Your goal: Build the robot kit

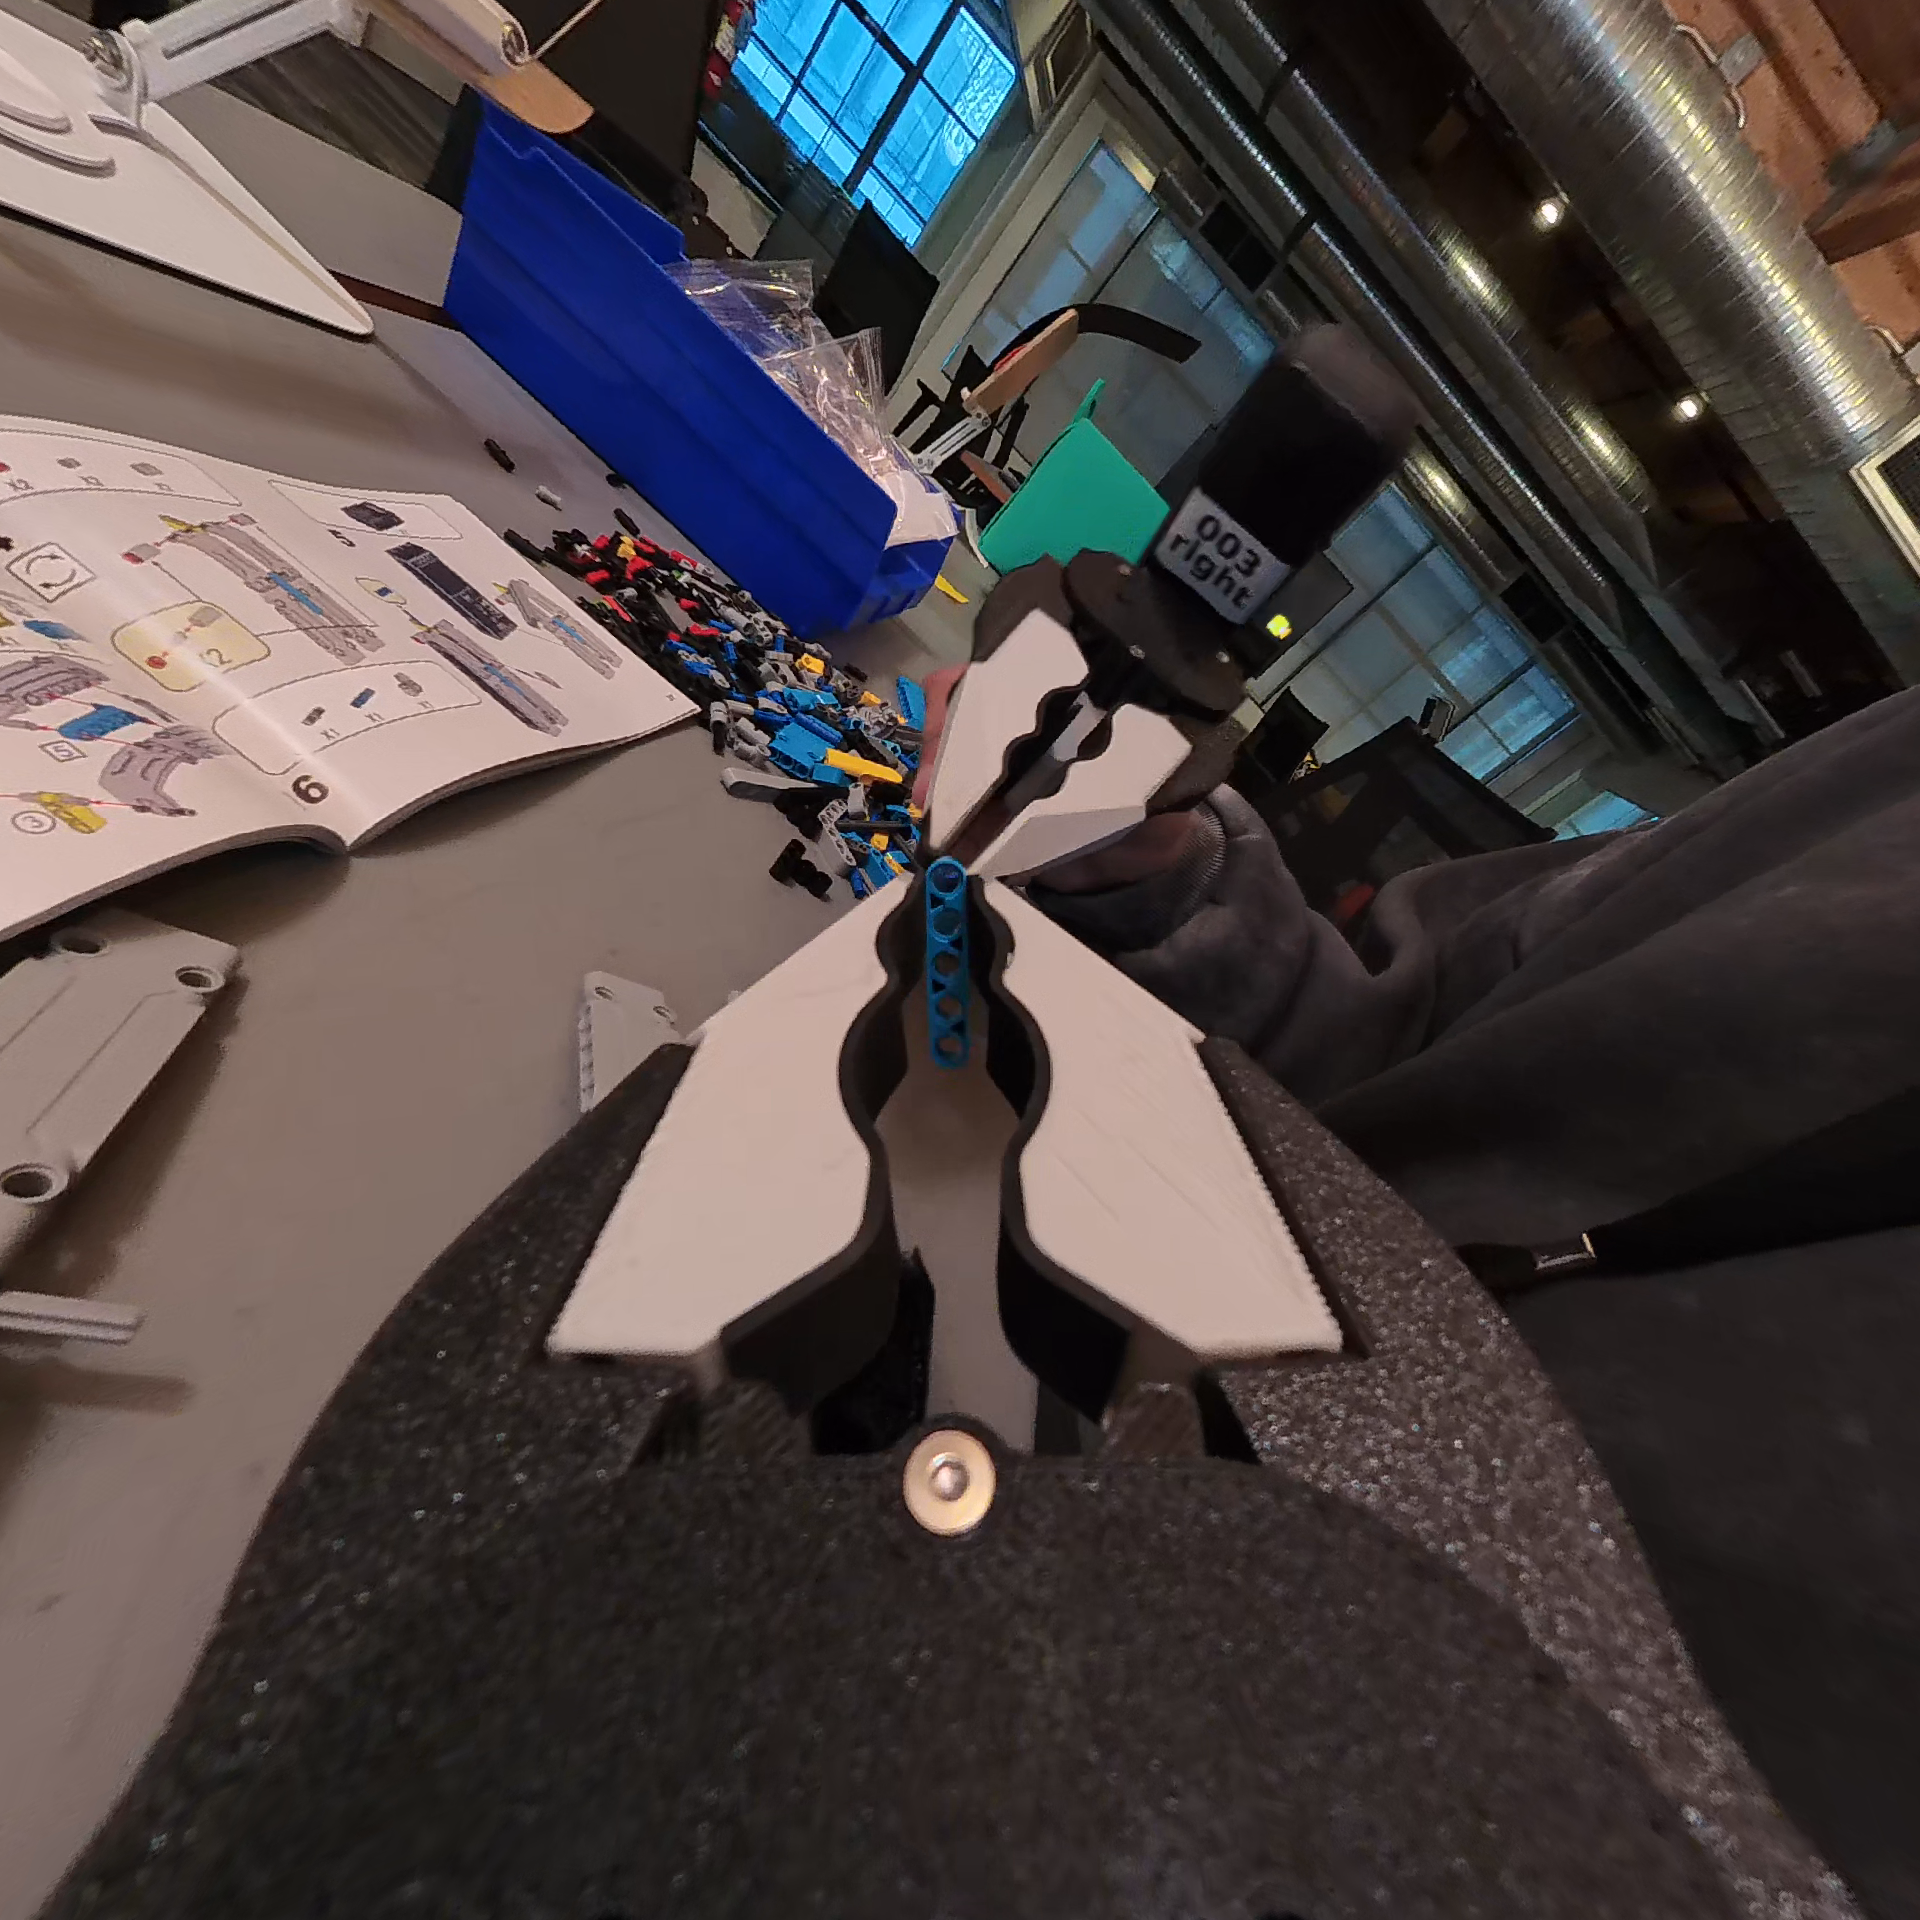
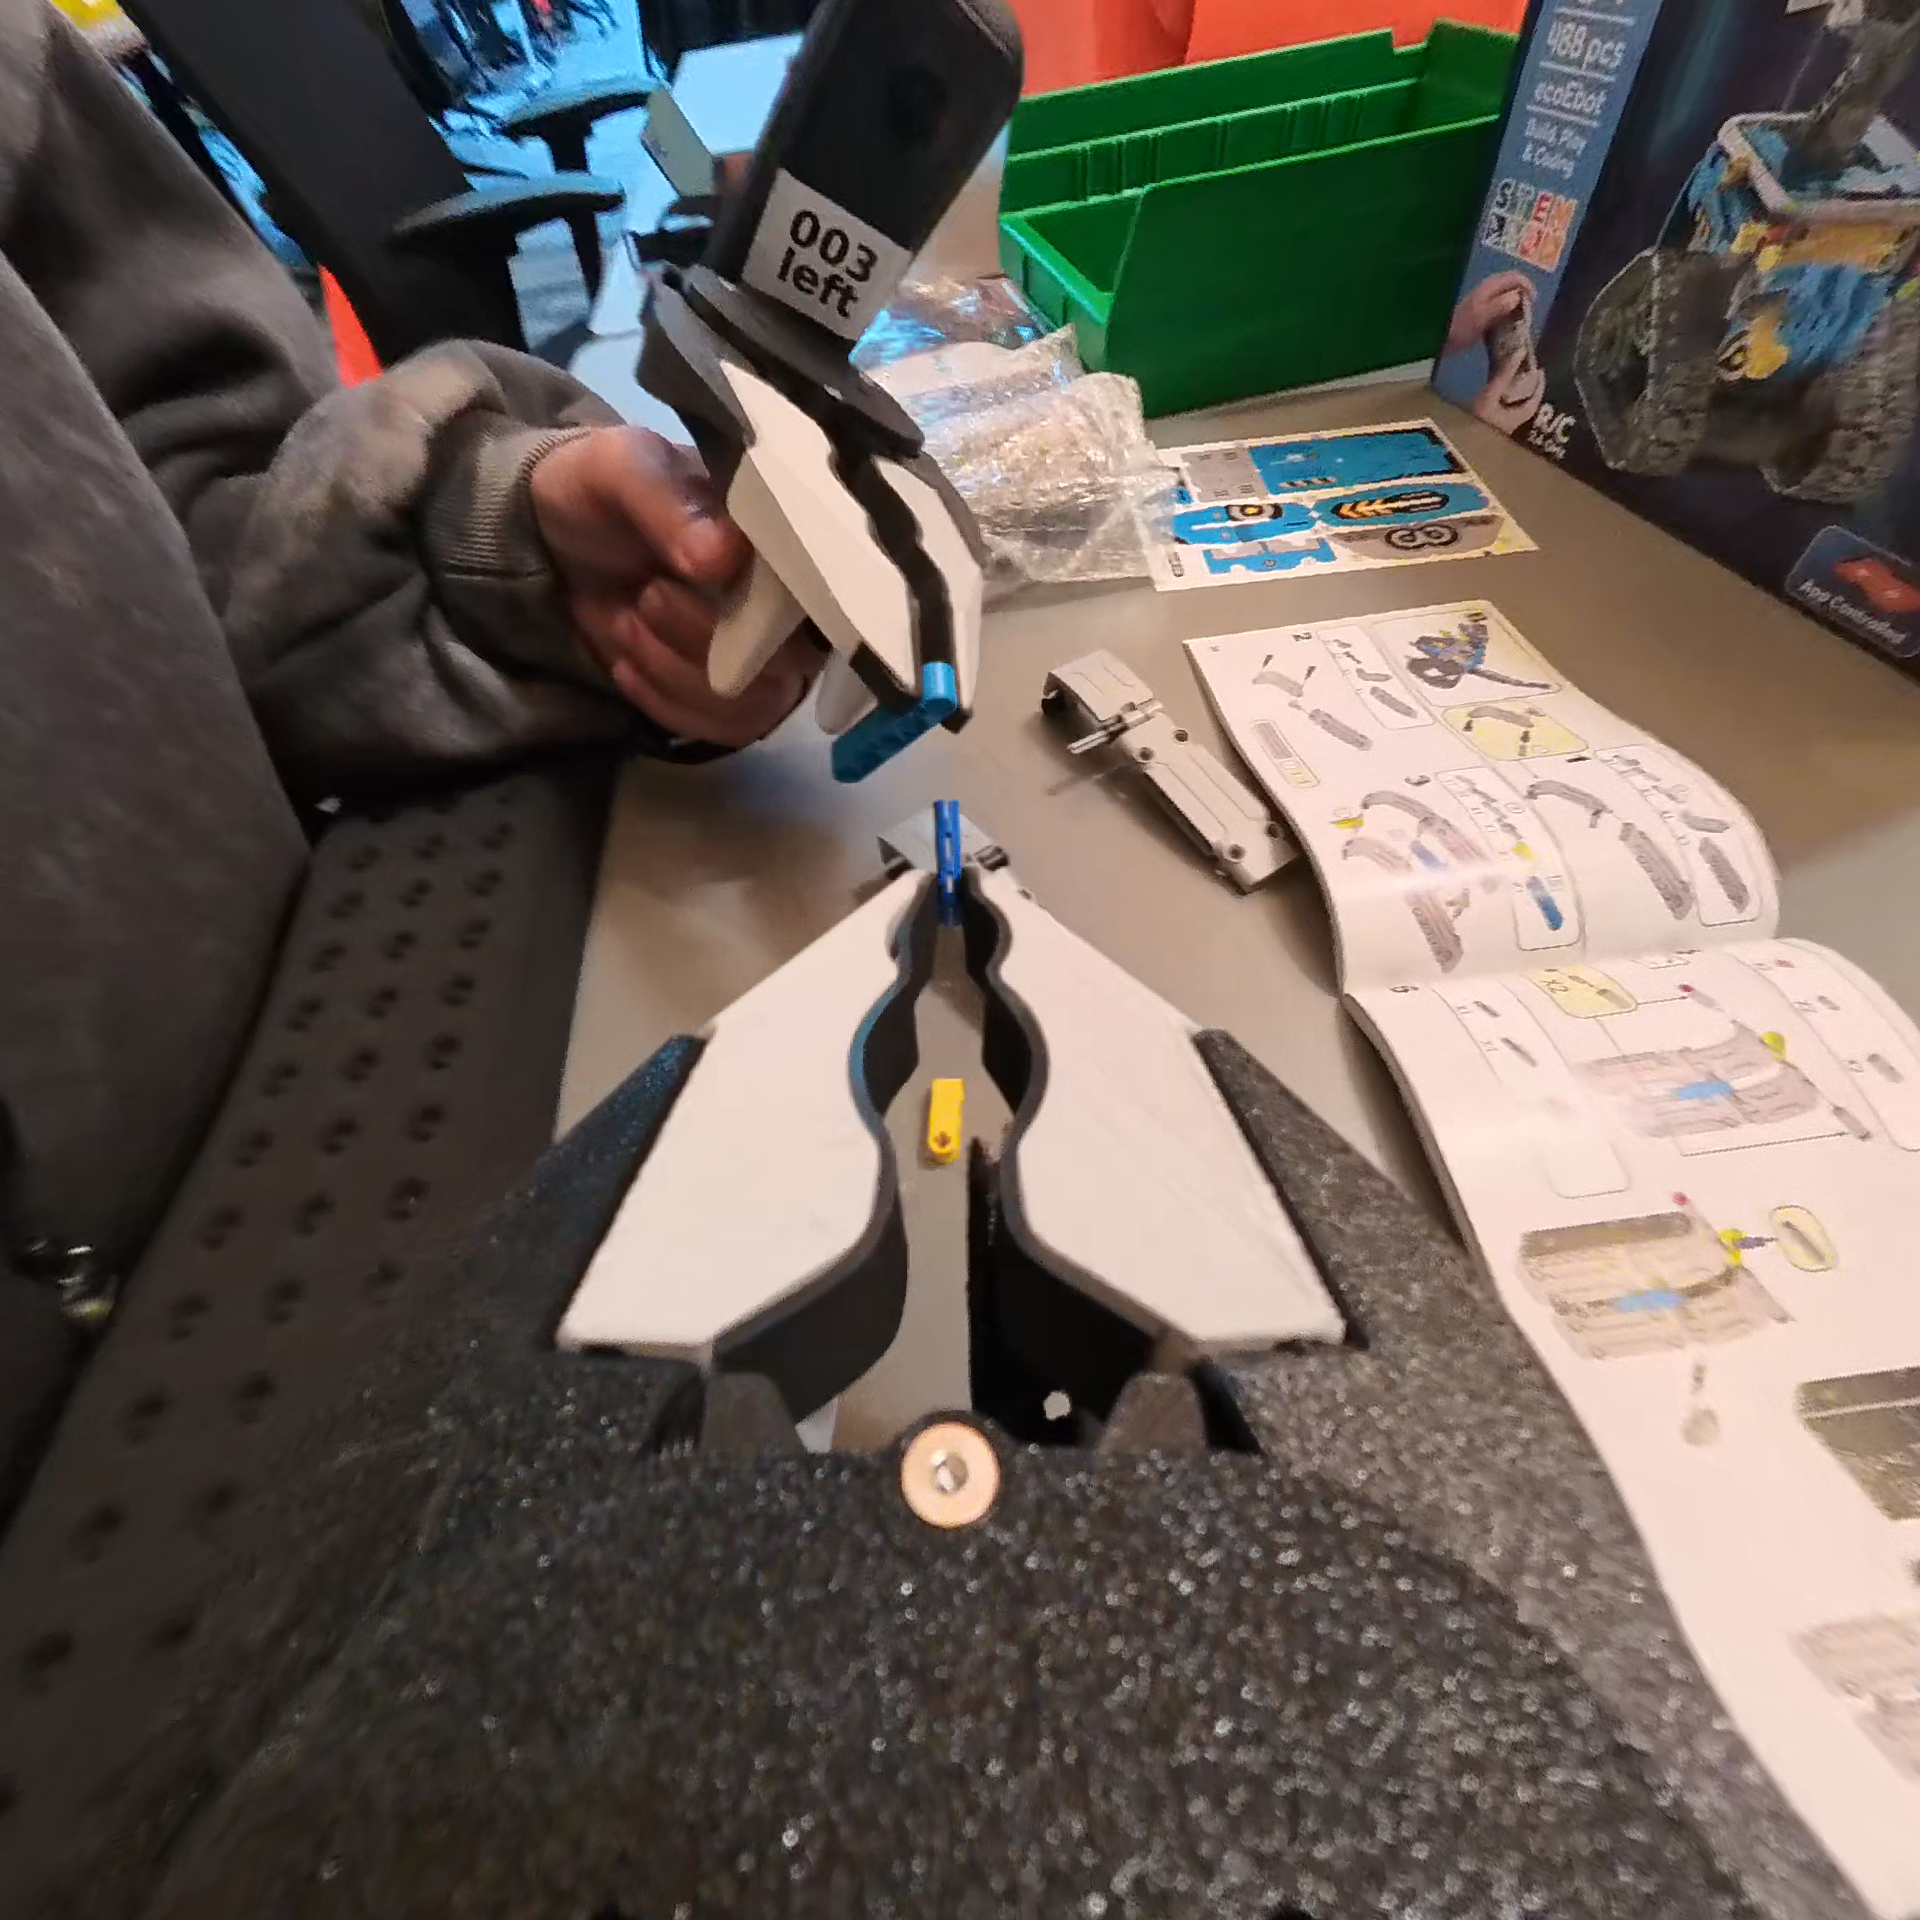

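My left gripper [image 1: 948, 896] is shut on a light blue beam with a row of holes [image 1: 948, 966], held upright above the grey table. It also shows in the right wrist view [image 2: 902, 704], gripping the blue beam [image 2: 891, 727]. My right gripper [image 2: 943, 881] is shut on a small dark blue pin [image 2: 944, 854] that sticks out past its tips, just below the beam. In the left wrist view the right gripper [image 1: 940, 847] points its tips at the beam's top end. A small yellow piece [image 2: 943, 1116] lies on the table beneath my right fingers.
An open instruction booklet [image 1: 312, 644] [image 2: 1621, 1091] lies on the table. A pile of small loose parts [image 1: 790, 717] sits by a blue bin [image 1: 665, 384]. Grey panels [image 2: 1174, 769] [image 1: 94, 1049], plastic bags [image 2: 1029, 457], a sticker sheet [image 2: 1340, 504], a green bin [image 2: 1247, 239] and a product box [image 2: 1714, 291] stand around. My two grippers' fingertips are within a few centimetres of each other. From the right gripper's tips to the small yellow piece [image 2: 943, 1116] is close to 9 cm.
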Available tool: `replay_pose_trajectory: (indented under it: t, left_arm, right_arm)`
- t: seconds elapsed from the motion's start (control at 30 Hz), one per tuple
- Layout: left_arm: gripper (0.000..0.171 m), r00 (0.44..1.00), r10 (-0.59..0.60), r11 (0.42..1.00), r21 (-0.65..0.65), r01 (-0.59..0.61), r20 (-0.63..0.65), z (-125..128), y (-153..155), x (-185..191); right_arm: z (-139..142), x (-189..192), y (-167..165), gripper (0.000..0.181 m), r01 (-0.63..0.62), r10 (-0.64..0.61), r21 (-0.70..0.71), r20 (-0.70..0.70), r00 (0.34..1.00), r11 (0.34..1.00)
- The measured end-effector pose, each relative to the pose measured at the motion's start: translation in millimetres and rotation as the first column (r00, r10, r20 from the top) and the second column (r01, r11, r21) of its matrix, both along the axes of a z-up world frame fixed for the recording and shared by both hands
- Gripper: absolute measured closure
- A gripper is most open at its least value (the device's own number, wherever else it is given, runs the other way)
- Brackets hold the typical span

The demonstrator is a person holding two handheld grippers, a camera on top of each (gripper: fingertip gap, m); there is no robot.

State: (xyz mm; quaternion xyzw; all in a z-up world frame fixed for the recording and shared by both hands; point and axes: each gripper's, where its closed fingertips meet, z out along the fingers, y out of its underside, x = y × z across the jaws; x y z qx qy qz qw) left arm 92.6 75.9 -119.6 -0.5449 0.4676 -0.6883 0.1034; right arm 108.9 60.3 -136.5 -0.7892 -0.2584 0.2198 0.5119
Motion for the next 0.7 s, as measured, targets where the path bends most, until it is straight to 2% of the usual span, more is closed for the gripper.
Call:
replay_pose_trajectory:
  t: [0.13, 0.23, 0.37, 0.7]
  left_arm:
    - [0.165, 1.0, -0.003, 1.0, -0.015, 0.003, -0.007, -1, 0, 1]
    - [0.165, 1.0, -0.005, 1.0, -0.024, 0.004, -0.006, 0, 0, 2]
    - [0.165, 1.0, -0.024, 0.998, -0.065, 0.025, 0.013, 4, -3, 1]
    - [0.165, 1.0, -0.021, 0.998, -0.064, 0.022, 0.012, 4, -2, 1]
  right_arm:
    - [9, 2, 8, 0.179, 0.055, -0.072, 0.088, 0.194, 0.978, 0.995]
    - [18, -4, 10, 0.179, 0.05, -0.085, 0.13, 0.28, 0.956, 0.99]
    - [9, -6, 13, 0.179, 0.046, -0.085, 0.106, 0.397, 0.914, 0.993]
    - [12, -10, 12, 0.179, 0.045, -0.083, 0.109, 0.381, 0.921, 0.993]
